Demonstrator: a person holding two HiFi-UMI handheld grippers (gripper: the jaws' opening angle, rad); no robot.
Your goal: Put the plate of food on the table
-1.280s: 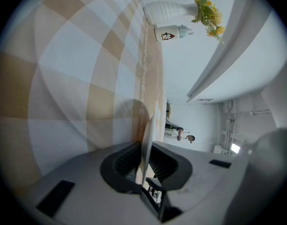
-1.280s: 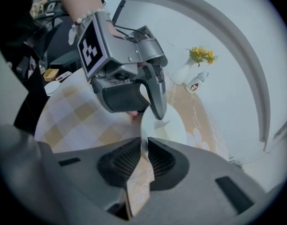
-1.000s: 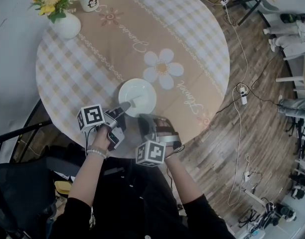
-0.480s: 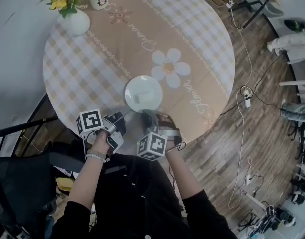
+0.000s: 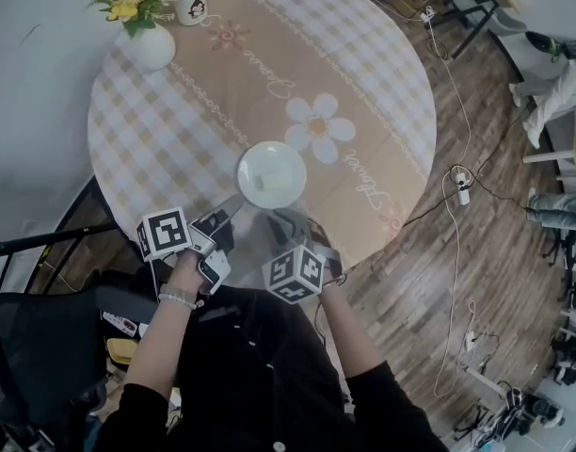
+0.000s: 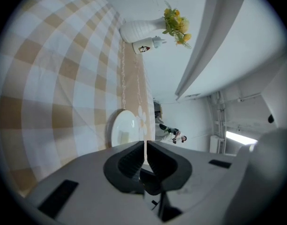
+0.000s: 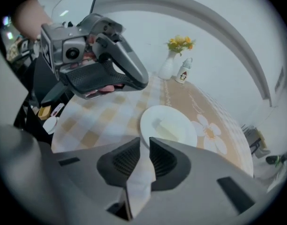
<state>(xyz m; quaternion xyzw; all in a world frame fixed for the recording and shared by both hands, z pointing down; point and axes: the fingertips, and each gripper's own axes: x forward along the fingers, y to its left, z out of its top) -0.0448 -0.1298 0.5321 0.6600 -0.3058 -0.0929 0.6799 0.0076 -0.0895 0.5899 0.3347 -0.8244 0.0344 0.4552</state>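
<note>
While the plate [image 5: 271,174] lies flat on the counter [image 5: 156,149], mid-frame, nothing grips it.
Just below it, the right hand-held gripper [image 7: 144,143] has just been opening its jaws, now narrowly apart with nothing between them; the left hand-held gripper [image 6: 146,143] is closed and empty.

Round, check-clothed table [image 5: 382,92]: white plate [image 5: 271,174] near front edge; flower vase [image 5: 147,47] and small mug [image 5: 192,6] at far edge.
</note>
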